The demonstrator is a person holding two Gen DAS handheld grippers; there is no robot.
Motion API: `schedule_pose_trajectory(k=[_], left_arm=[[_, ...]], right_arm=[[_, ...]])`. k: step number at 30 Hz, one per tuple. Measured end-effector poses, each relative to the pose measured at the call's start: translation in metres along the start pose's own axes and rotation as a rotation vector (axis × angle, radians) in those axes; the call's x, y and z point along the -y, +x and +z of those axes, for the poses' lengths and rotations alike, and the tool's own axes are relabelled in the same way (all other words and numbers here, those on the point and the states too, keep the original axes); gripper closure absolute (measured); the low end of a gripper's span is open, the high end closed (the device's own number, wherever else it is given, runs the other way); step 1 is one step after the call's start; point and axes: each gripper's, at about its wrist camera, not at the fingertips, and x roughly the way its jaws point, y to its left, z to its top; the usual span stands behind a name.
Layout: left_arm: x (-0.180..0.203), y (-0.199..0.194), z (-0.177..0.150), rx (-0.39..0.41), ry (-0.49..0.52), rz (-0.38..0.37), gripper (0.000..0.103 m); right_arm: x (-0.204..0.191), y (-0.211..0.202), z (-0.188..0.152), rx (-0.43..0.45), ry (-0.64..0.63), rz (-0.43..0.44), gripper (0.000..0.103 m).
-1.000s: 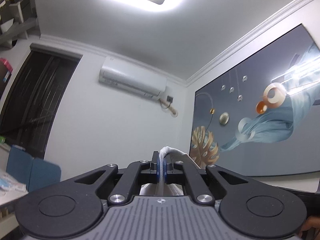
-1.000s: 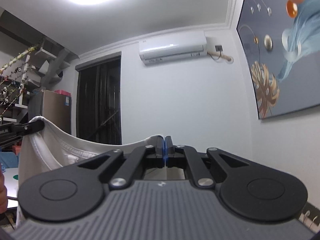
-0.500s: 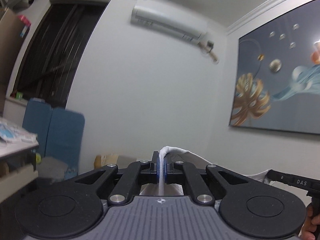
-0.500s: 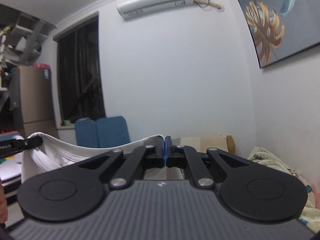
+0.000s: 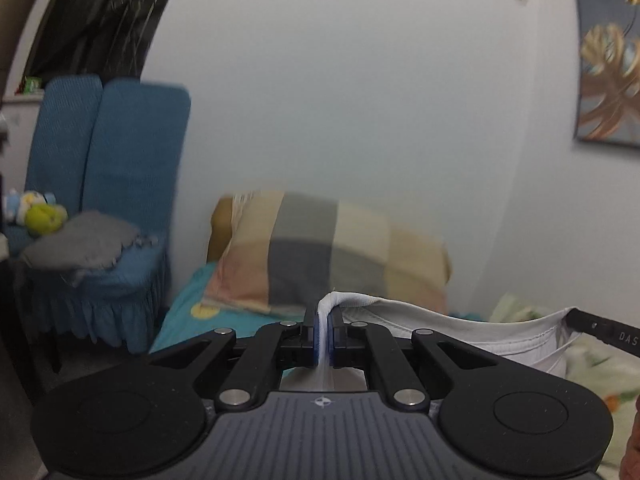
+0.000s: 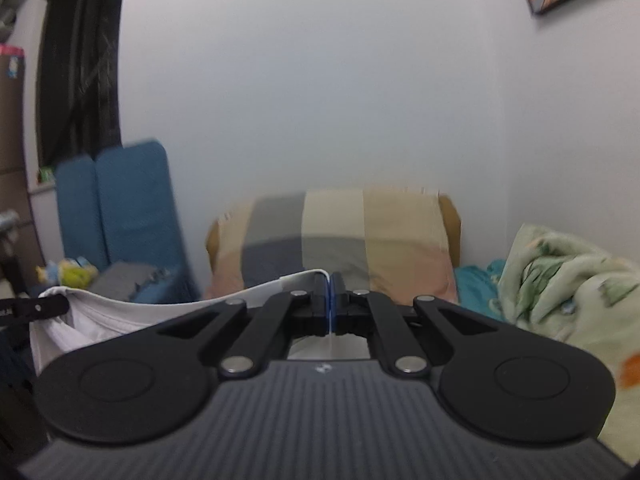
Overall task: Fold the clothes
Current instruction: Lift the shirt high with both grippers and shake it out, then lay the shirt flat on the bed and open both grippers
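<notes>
A white garment [image 5: 460, 330] hangs stretched in the air between my two grippers. My left gripper [image 5: 323, 330] is shut on one end of its top edge, with cloth pinched between the blue pads. From there the edge sags to the right toward the other gripper's tip [image 5: 604, 330]. In the right wrist view my right gripper [image 6: 330, 300] is shut on the other end of the white garment [image 6: 120, 316], whose edge runs left to the left gripper's tip [image 6: 36, 308]. The lower part of the garment is hidden behind the gripper bodies.
Ahead lies a bed with teal sheet [image 5: 188, 308] and a checked pillow [image 5: 320, 256] against the wall. A pale green blanket [image 6: 572, 292] is bunched at the right. A blue chair [image 5: 104, 200] with a grey cloth and soft toys stands at the left.
Both grippers have tilted down from the ceiling and air conditioner toward the bed, still holding the garment stretched between them. Pillow, chair and blanket have come into view.
</notes>
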Motion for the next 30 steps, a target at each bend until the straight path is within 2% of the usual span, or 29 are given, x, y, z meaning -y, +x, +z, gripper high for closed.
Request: schedule_pose_trajectory(k=[2,6,9,13,14,17,19,20,22,24,26,30], left_arm=[[-0.014,0.062,-0.018,-0.044,-0.001,0.018,0.098],[-0.042,0.149,-0.077,-0.175,-0.031,0.058,0.098],[-0.057,0.19,-0.117,-0.267,-0.029,0.07,0.098],[-0.07,0.212,-0.14,-0.336,-0.017,0.072,0.097],[-0.071,0.212,-0.141,-0.34,-0.017,0.07,0.097],[-0.074,0.207,-0.137,-0.359,-0.023,0.069,0.084],[-0.076,0.199,-0.128,-0.37,-0.034,0.066,0.068],[-0.077,0.19,-0.122,-0.369,-0.041,0.057,0.064],[-0.078,0.17,-0.107,-0.36,-0.053,0.046,0.048],[-0.079,0.149,-0.094,-0.348,-0.045,0.041,0.042],[-0.079,0.117,-0.084,-0.329,-0.026,0.031,0.041],[-0.076,0.025,-0.072,-0.296,-0.036,0.01,0.035]], right_arm=[[0.001,0.052,-0.035,-0.06,-0.011,-0.009,0.1],[0.006,0.13,-0.104,-0.217,-0.011,-0.022,0.1],[0.012,0.166,-0.146,-0.319,0.012,-0.033,0.1],[0.024,0.186,-0.174,-0.388,0.09,-0.016,0.099],[0.026,0.186,-0.174,-0.387,0.105,-0.001,0.098],[0.033,0.188,-0.167,-0.413,0.153,0.046,0.095],[0.034,0.185,-0.161,-0.443,0.181,0.069,0.09],[0.035,0.18,-0.156,-0.446,0.191,0.082,0.084],[0.032,0.163,-0.146,-0.434,0.188,0.094,0.07],[0.028,0.14,-0.138,-0.42,0.18,0.101,0.053],[0.026,0.109,-0.131,-0.419,0.177,0.108,0.051],[0.02,0.044,-0.118,-0.418,0.177,0.124,0.051]])
